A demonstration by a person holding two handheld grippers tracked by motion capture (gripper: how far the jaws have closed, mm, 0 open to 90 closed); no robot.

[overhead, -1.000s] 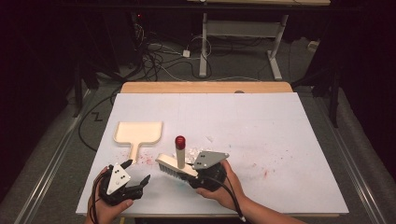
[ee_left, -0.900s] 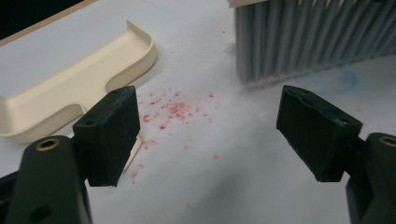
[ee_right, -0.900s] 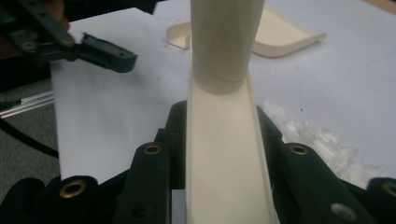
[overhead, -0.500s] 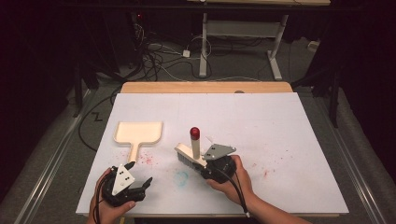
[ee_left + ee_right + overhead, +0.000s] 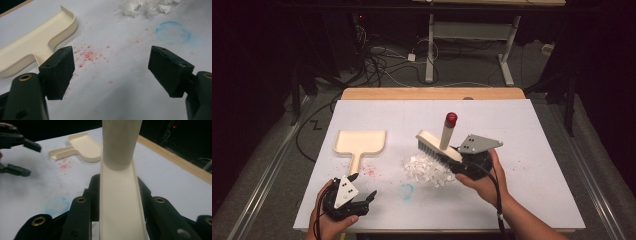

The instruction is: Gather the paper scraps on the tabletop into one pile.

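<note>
Landmark for all positions: the heap of white paper scraps [image 5: 428,170] near the middle of the worktop [image 5: 532,130].

Brush [image 5: 439,145]: cream plastic body, bristles along the lower edge, a stubby upright handle with a red cap [image 5: 451,118]. It sits directly above and just behind the scraps, bristles pointing down toward them, tilted and off the surface. The right tool [image 5: 467,162], just right of the scraps, is pinched on the brush back; in the right gripper view the jaws press both sides of the cream bar [image 5: 121,202], no gap visible.

Dustpan [image 5: 359,142]: cream, flat on the worktop, well to the left of the scraps, handle pointing toward the person. Nothing touches it.

Left tool [image 5: 346,200]: left of and nearer the person than the scraps, jaws spread wide, nothing between the pads [image 5: 60,72]; it rests close to the paper surface. Red speckles [image 5: 87,53] and a faint blue ring [image 5: 173,32] mark the sheet between it and the scraps.

Handling judgement:
- Brush is stiff, light, smooth plastic; a side pinch on the narrow back looks secure, but it could pivot if the bristles drag hard.
- Scraps are very light and loose; they will likely scatter under a fast stroke, so short gentle sweeps suit.
- Dustpan is rigid and light, apt to slide when pushed against; best taken at its narrow handle, pinched across the flat.
</note>
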